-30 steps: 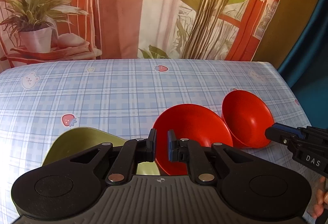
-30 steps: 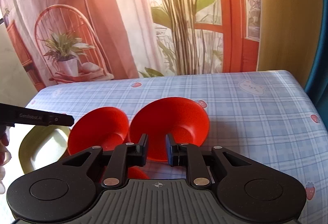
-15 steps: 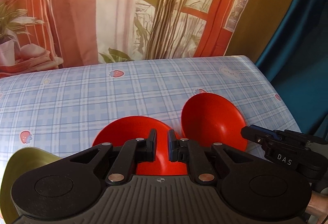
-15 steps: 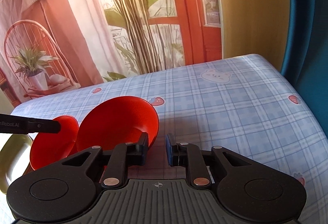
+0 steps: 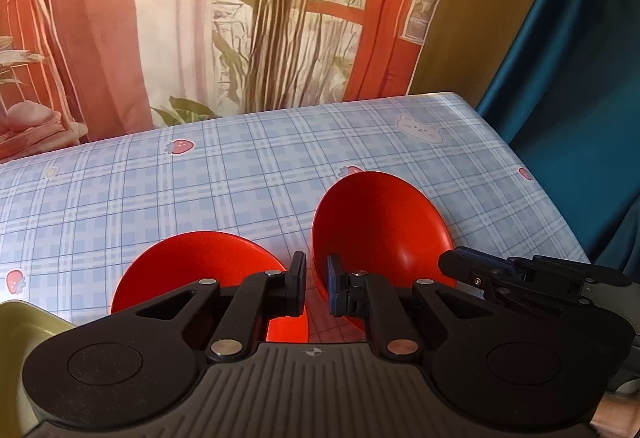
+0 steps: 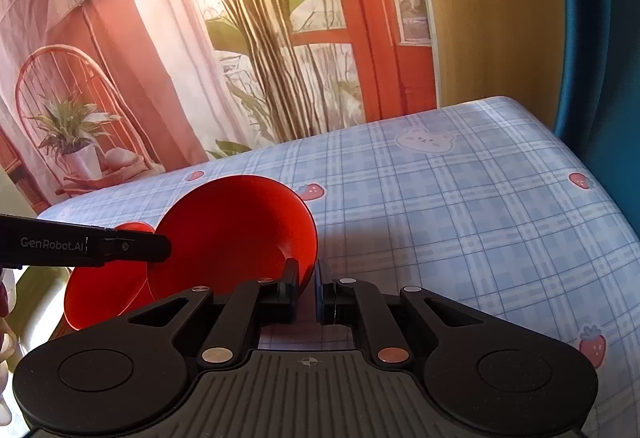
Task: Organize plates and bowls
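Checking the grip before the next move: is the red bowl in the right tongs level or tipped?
Tipped. The red bowl leans with its inside facing the camera, its rim pinched in the right tongs.

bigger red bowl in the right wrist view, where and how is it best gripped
By its thin rim, from the near right side, one finger inside and one outside. The bigger red bowl flares wide, too broad to span; only the edge fits a narrow tool. The right tool pinches it there.

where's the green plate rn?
Left wrist view, bottom-left corner: green plate on the table, just left of the nearer red bowl, partly behind the left gripper.
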### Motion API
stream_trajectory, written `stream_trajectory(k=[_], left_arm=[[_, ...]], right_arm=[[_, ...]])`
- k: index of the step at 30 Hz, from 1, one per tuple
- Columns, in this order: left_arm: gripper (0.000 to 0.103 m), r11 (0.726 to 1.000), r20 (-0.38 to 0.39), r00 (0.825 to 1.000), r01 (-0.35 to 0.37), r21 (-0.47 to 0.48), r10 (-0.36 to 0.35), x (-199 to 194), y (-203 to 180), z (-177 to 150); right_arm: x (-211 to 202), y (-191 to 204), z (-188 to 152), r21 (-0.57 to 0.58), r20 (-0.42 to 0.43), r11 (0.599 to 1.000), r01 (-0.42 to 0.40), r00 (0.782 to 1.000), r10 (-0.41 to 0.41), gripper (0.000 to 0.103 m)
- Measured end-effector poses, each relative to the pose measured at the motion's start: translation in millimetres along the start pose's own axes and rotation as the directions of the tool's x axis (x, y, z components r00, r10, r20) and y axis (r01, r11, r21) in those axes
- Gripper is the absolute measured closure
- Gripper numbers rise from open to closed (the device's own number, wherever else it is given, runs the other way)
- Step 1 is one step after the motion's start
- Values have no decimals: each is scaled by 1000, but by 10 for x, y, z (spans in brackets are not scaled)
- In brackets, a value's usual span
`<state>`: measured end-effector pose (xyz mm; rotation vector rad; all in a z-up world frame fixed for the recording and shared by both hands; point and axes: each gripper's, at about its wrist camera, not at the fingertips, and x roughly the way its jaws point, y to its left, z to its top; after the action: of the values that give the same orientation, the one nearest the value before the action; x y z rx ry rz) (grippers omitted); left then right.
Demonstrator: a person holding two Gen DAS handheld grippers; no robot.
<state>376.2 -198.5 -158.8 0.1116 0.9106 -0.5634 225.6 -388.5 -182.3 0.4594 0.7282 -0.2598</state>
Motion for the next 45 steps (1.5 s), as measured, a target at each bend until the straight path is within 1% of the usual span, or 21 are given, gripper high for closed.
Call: stream_trajectory(k=[3,10,14,19,24,33,39,45], left_arm=[[93,1000,5,1000,-7,25,7,7,-47,-2],[96,999,15,1000,-28,31,27,9,-95,-11],[96,999,27,1000,-14,30,13,-92,-75,4],[96,1000,58,998,-9,22,8,-282,-32,22],[95,1000,77,997,-8,5,8,-475,92,16],[95,998,99,994,-37,-42,41,-744,436,-55],[95,996,88,995,-50,-73,56,-779,657,-128],[95,994,73,994,-71,-81,77,-727,776,-224]], right_arm=[[0,-34,-18,9,-3,1000,3,1000,-3,96],[-15,-40,-33,42,-6,999,9,1000,-9,96],[-83,-8,2,46,5,999,10,1000,-10,96],[-208,88,101,23,29,1000,7,1000,-7,96],[-294,259,183,-1,47,1000,-9,999,9,96],[-276,713,244,-66,41,997,-44,998,47,96],[-193,988,219,-109,20,992,-55,998,58,96],[-66,1154,138,-128,-6,991,-39,999,39,96]])
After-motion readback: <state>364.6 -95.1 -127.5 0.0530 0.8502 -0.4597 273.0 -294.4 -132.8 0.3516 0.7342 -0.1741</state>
